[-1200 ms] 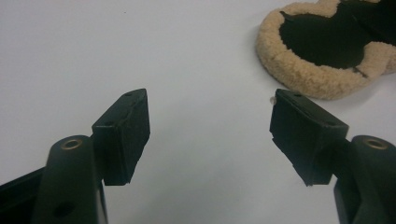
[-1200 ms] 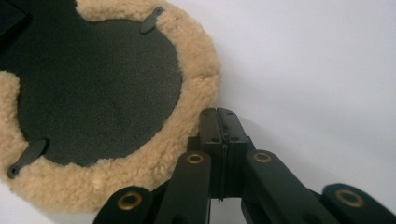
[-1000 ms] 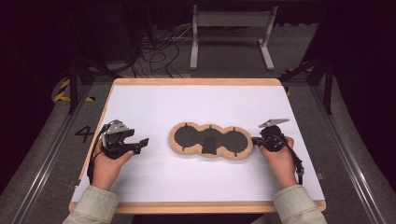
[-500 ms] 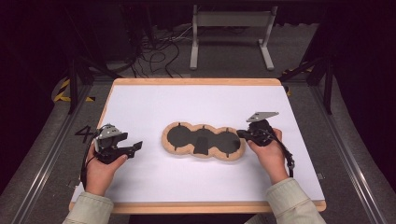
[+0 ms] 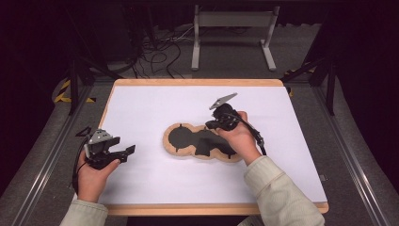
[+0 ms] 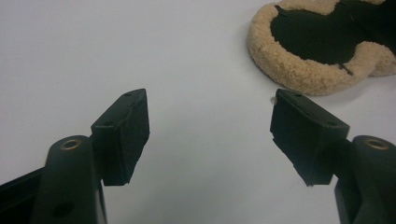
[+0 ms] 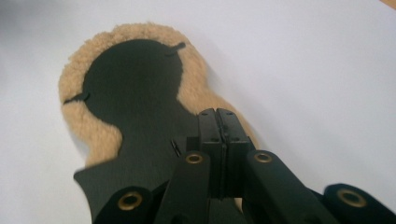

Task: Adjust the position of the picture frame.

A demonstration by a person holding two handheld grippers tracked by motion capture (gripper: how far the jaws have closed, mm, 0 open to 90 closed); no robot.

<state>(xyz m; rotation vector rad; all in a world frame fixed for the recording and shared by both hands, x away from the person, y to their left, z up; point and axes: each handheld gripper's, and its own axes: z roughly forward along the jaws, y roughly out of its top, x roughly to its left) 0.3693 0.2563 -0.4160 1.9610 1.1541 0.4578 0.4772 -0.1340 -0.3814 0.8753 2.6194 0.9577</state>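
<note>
1. One fleece pad (image 5: 202, 142) lies flat near the middle of the white table (image 5: 141, 108). It is a tan, woolly piece with a lobed outline and a black face turned up.
2. The pad holds nothing; its black face (image 7: 133, 88) is bare apart from short slits at the edge, of which the right gripper view shows three.
3. Two grippers are in play, one in each hand.
4. The right gripper (image 5: 212, 125) is over the pad's upper right edge, with the hand resting across the pad's right lobe. In the right gripper view its jaws are pressed flat together (image 7: 218, 135) with no gap, tips over the border between black face and fleece. Whether a fold of the pad is pinched between them cannot be told.
5. The left gripper (image 5: 128, 150) sits well apart from the pad, over bare table at the left, pointing toward it. Its jaws stand wide apart (image 6: 210, 133) with nothing between them.
6. In the left gripper view the pad's fleece rim (image 6: 299, 70) lies beyond the right-hand jaw, not touching it.
</note>
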